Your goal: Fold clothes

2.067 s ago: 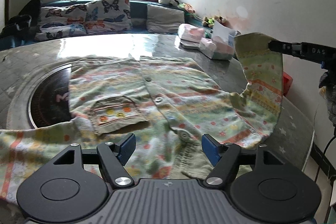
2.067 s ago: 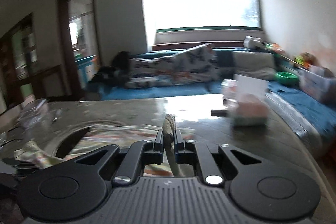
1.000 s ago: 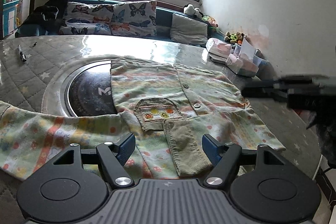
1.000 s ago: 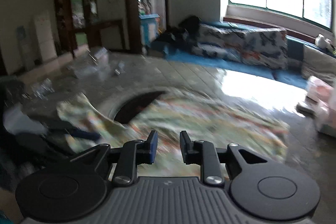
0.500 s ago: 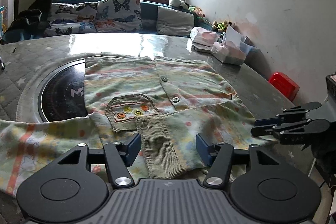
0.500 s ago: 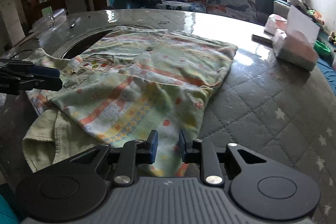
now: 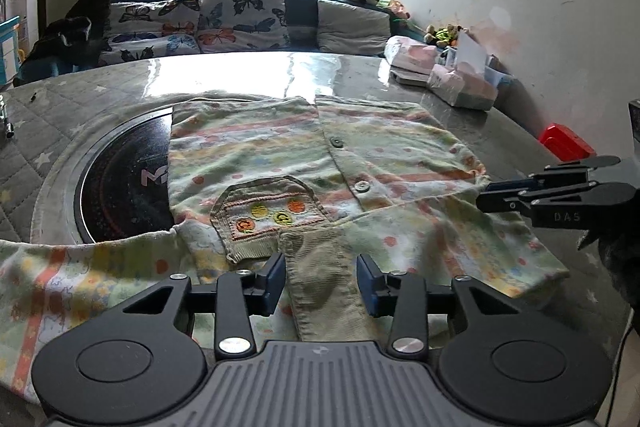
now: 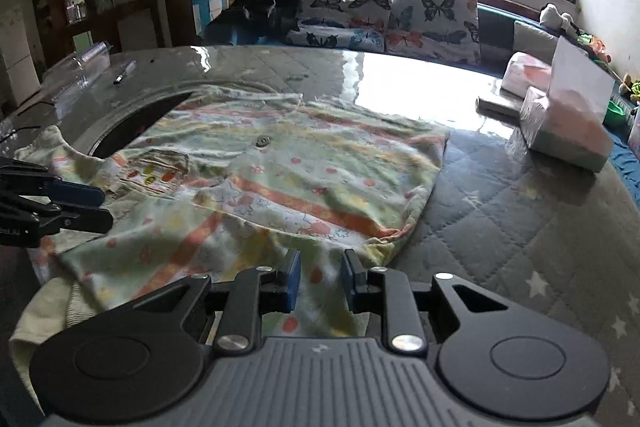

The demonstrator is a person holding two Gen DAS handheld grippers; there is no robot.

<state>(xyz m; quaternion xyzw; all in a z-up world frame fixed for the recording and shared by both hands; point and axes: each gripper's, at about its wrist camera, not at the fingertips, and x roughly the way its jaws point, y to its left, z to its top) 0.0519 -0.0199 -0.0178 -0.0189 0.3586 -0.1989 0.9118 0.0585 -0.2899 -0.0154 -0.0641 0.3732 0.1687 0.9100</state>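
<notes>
A green-and-pink striped button shirt (image 7: 280, 155) lies flat on the quilted table (image 7: 60, 131), its pocket (image 7: 268, 215) facing up. One sleeve is folded across the front, and its ribbed cuff (image 7: 324, 267) lies between the fingers of my open left gripper (image 7: 321, 279). The other sleeve (image 7: 60, 275) lies spread out to the left. My right gripper (image 7: 520, 195) hovers at the shirt's right edge. In the right wrist view the shirt (image 8: 320, 163) shows from the side; my right gripper (image 8: 322, 277) stands slightly open just over the folded sleeve, holding nothing. The left gripper (image 8: 60, 203) shows at the left.
A black round hotplate (image 7: 120, 179) is set into the table, partly under the shirt. Tissue packs (image 8: 568, 131) sit at the far right, a pen (image 8: 124, 73) at the far left. A red object (image 7: 566, 143) lies beyond the table's right edge. A sofa with butterfly cushions (image 7: 224, 19) stands behind.
The right gripper carried the raised sleeve across the shirt, let it go and drew back to the right edge. The left gripper's fingers have narrowed around the cuff.
</notes>
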